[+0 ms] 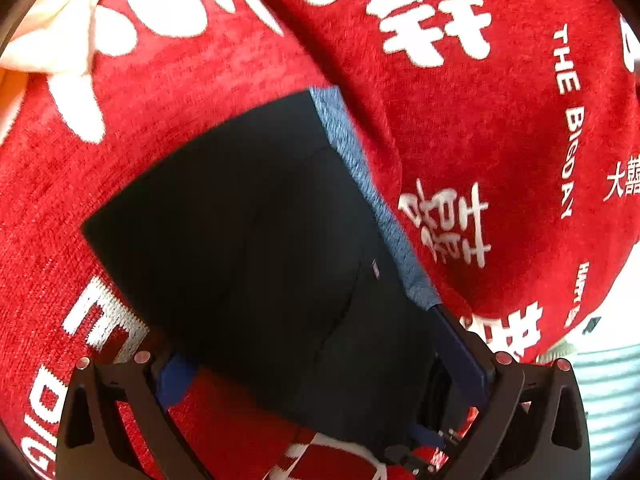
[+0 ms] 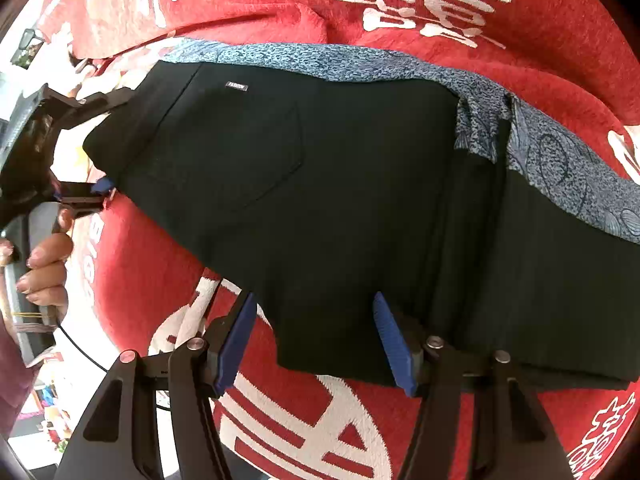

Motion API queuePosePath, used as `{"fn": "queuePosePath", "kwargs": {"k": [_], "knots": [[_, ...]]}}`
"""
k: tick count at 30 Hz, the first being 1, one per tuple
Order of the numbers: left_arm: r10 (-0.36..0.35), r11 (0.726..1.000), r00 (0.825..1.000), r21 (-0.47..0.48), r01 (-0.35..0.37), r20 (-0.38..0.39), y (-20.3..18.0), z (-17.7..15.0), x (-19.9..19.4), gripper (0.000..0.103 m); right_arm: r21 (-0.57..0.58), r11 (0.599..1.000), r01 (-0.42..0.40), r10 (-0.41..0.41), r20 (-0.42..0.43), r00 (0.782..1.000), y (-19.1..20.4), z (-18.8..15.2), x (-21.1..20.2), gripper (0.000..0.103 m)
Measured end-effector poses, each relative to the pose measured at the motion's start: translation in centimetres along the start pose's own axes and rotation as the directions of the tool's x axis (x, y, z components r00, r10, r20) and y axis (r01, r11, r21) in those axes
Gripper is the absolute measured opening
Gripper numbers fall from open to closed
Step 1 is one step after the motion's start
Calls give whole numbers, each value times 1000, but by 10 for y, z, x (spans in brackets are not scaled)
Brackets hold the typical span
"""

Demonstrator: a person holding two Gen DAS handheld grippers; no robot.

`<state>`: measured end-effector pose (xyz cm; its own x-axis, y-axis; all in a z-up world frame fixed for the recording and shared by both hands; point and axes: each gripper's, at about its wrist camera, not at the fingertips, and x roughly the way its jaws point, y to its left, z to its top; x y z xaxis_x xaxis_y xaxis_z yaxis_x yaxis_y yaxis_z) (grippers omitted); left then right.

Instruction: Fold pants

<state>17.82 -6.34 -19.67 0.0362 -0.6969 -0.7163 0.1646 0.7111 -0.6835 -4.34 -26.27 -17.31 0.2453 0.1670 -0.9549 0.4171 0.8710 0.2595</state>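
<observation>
I am looking along the right hand-held gripper, and its blue pads are standing apart, straddling the near edge of the black pants without pinching anything. The left hand-held gripper is likewise spread wide, with the waist end of the pants lying between its pads; in the right view I am seeing it at the far left end of the garment, a hand on its handle. The pants are lying lengthwise on a red blanket printed with white characters, seemingly folded leg over leg, with a blue patterned cloth showing along their far edge. My worry is that a pinch here may be catching only the top layer, or the blanket's pile with it, so the next fold could be dragging skewed. The blue cloth could be pulled along too.
</observation>
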Motion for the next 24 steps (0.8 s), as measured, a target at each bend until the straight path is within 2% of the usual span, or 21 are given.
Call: {"fn": "queuePosePath", "kwargs": {"k": [2, 4, 6, 7, 8, 11, 13, 15, 16, 17, 20, 21, 24], "knots": [[71, 997, 997, 4, -71, 11, -7, -1, 1, 96, 0, 1000, -4, 4, 0, 1000, 0, 1, 0, 65], [170, 985, 985, 20, -171, 37, -15, -3, 0, 87, 2, 1000, -9, 9, -3, 1000, -1, 2, -1, 65], [293, 953, 953, 60, -298, 71, -26, -7, 1, 71, 16, 1000, -20, 20, -6, 1000, -4, 4, -3, 65], [375, 919, 923, 95, -382, 88, -33, -9, 3, 58, 31, 999, -29, 29, -6, 1000, -6, 5, -5, 65], [414, 898, 905, 117, -424, 99, -35, -10, 5, 53, 48, 998, -39, 39, -3, 999, -8, 6, -8, 65], [453, 862, 880, 184, -473, 144, -43, -13, 4, 47, 84, 995, -56, 55, 13, 998, -14, 9, -16, 65], [485, 808, 851, 267, -524, 201, -56, -20, 5, 46, 94, 994, -60, 58, 22, 998, -17, 11, -21, 65], [510, 739, 817, 349, -576, 270, -74, -31, 7, 46, 96, 993, -62, 60, 25, 998, -19, 13, -25, 65], [514, 711, 806, 380, -592, 294, -79, -35, 8, 46, 97, 993, -65, 63, 24, 998, -19, 14, -26, 65], [519, 690, 797, 398, -604, 310, -82, -36, 10, 46, 97, 993, -68, 67, 21, 998, -20, 16, -27, 65], [530, 670, 785, 409, -619, 321, -83, -33, 11, 46, 112, 989, -97, 96, 19, 995, -23, 27, -33, 65], [532, 656, 779, 420, -627, 332, -84, -34, 13, 46, 115, 988, -107, 105, 22, 994, -24, 33, -36, 66], [533, 580, 753, 481, -657, 386, -93, -49, 17, 46, 114, 983, -147, 143, 44, 989, -24, 60, -50, 72]]}}
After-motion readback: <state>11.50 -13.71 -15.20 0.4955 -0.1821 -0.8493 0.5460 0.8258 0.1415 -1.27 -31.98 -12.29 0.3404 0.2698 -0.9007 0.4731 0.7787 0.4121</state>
